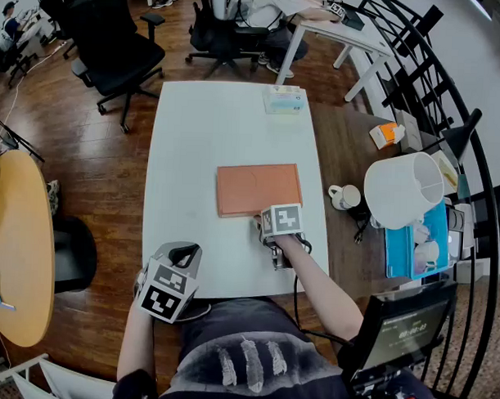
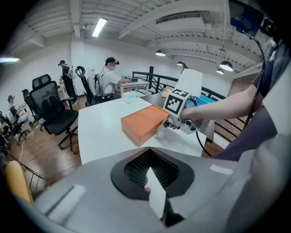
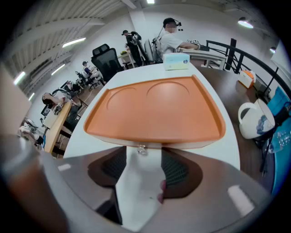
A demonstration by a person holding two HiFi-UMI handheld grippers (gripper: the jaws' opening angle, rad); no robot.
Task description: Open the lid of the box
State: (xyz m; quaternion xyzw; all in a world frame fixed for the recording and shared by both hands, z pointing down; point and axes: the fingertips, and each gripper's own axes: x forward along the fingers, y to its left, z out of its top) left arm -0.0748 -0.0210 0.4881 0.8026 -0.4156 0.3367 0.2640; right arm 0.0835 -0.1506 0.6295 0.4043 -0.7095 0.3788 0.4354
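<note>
The flat orange box (image 1: 258,189) lies in the middle of the white table (image 1: 195,143), lid down. The right claw (image 3: 140,157) is at its near edge, jaws wide apart, with the small metal catch (image 3: 142,149) between them. The left claw (image 1: 181,256) hangs over the table's near edge, open a little, holding nothing.

Head view overhead, gripper views low — all share box (image 1: 258,189)

Far end of the white worktop (image 1: 195,135) has a tissue box (image 1: 285,98), with a white mug (image 1: 345,196) and big lampshade (image 1: 403,188) on the brown side table (image 1: 338,136), plus a black office chair (image 1: 116,55).
</note>
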